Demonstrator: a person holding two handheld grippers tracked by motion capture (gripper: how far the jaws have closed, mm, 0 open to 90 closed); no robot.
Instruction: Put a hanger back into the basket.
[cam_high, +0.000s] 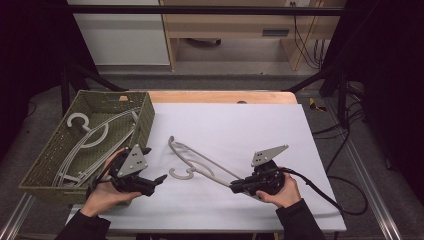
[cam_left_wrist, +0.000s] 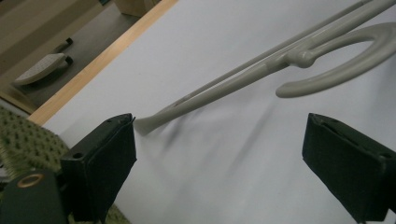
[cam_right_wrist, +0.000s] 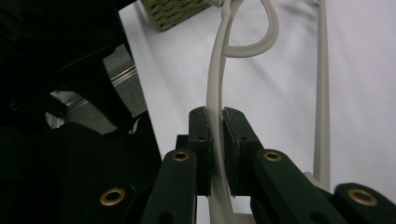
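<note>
Jaws of right gripper (cam_right_wrist: 215, 140) clamped on thin arm of hanger (cam_high: 200, 167), mid-table, right of basket (cam_high: 146, 122). Left gripper (cam_left_wrist: 219, 154) jaws wide, empty, near hanger's hook. Risk: narrow pinch lets hanger twist or slip; hook may snag basket rim.

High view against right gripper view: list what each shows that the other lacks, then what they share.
High view alone: the hangers in the basket, the left gripper open beside the basket's near corner, both hands and the floor beyond the table.

Right gripper view alone: the close grip, with the fingers of the right gripper shut on the hanger's arm.

Both: the hanger on the table, the white table top, part of the basket and the right gripper.
</note>
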